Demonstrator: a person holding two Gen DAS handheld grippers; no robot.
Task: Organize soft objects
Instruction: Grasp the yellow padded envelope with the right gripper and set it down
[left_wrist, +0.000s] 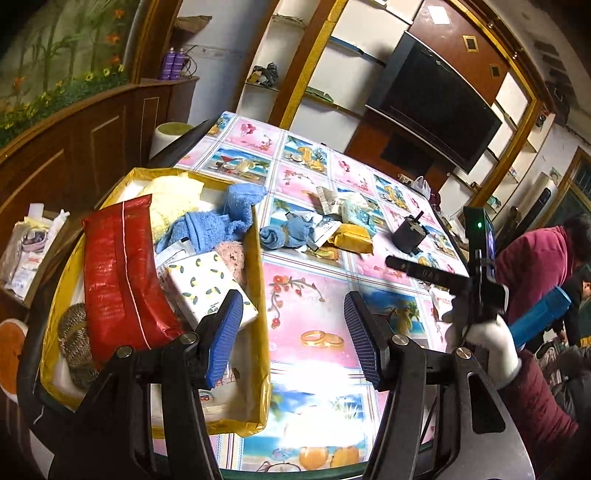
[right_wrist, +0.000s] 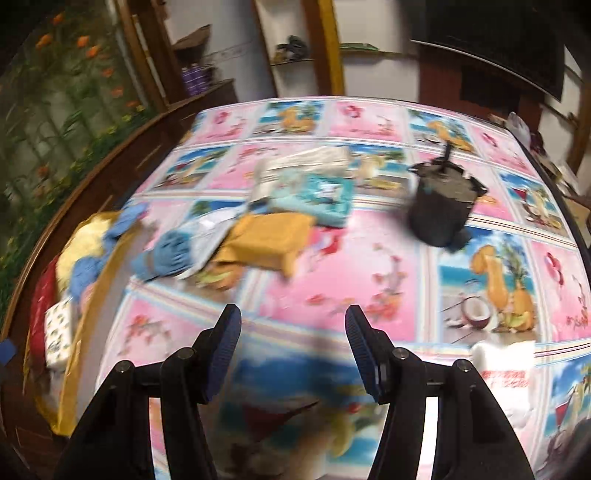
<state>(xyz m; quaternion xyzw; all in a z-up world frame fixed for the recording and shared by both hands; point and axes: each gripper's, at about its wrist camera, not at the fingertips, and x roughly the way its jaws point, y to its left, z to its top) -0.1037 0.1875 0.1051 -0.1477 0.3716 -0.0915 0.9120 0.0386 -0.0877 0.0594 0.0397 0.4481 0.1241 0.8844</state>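
Left gripper (left_wrist: 293, 338): your blue-padded fingers (left_wrist: 225, 339) stand apart with nothing between them, hanging over the near right wall of the gold tray (left_wrist: 258, 280) and the tablecloth beside it.
Right gripper (right_wrist: 293, 349): your jaws stand apart over bare pink-and-blue tablecloth (right_wrist: 369, 258); nothing is between the pads. This view is smeared by motion.
Right hand: seen from the left wrist camera, your white-gloved hand (left_wrist: 480, 332) holds the other tool at the table's right edge.
Tray contents: you have a long red foil pack (left_wrist: 118, 273) lying lengthwise, a white tissue pack with a lemon print (left_wrist: 207, 284) just right of it, a blue towel (left_wrist: 218, 221) draped over the far right wall, a pale yellow cloth (left_wrist: 170, 195) at the far end, a pink fuzzy piece (left_wrist: 232, 254) against the right wall, and a metallic scrubber (left_wrist: 74, 332) in the near left corner.
Items outside the tray: your remaining pile sits mid-table, near the tray's far right corner: a rolled blue cloth (left_wrist: 284, 232), a mustard-yellow pack (left_wrist: 351, 236) touching it on the right, a teal pack (right_wrist: 325, 195) and clear wrappers behind.
Black container (left_wrist: 408, 234): stands upright on the cloth, well apart to the right of the pile.
White pack with red print (right_wrist: 506, 373): lies near the table's right side, just right of your right gripper.
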